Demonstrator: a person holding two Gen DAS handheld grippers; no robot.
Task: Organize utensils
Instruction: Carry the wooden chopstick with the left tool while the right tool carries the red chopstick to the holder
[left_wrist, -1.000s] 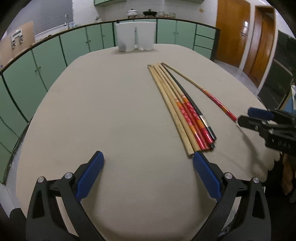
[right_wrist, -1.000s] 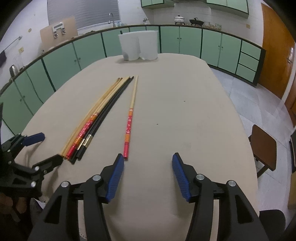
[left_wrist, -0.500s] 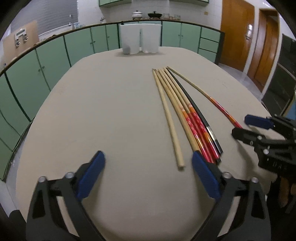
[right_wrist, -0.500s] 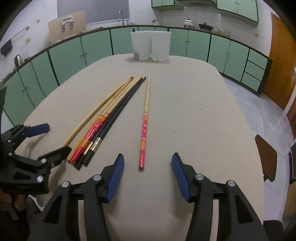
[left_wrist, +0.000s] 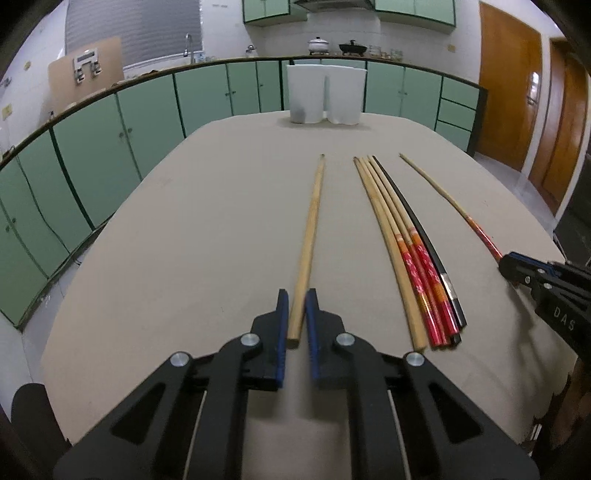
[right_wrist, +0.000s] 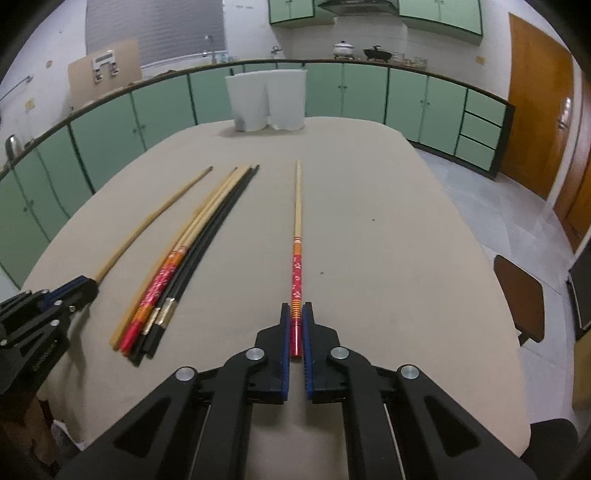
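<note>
My left gripper (left_wrist: 296, 299) is shut on the near end of a plain wooden chopstick (left_wrist: 309, 236), which points away along the beige table (left_wrist: 207, 229). My right gripper (right_wrist: 295, 314) is shut on the red end of a red-and-wood chopstick (right_wrist: 297, 236). A bundle of several chopsticks, wooden, red-patterned and black (left_wrist: 413, 254), lies between the two held sticks; it also shows in the right wrist view (right_wrist: 184, 258). The right gripper appears at the right edge of the left wrist view (left_wrist: 535, 273), and the left gripper at the left edge of the right wrist view (right_wrist: 55, 299).
Two white holders (left_wrist: 325, 94) stand at the table's far end, also in the right wrist view (right_wrist: 267, 101). Green cabinets (left_wrist: 110, 147) curve around the room. A brown chair (right_wrist: 521, 295) stands right of the table. Wooden doors (left_wrist: 509, 81) are at the right.
Both grippers have closed from wide open onto a chopstick each. The plain wooden stick has moved left, apart from the bundle. The red-and-wood stick now lies straight along the right gripper.
</note>
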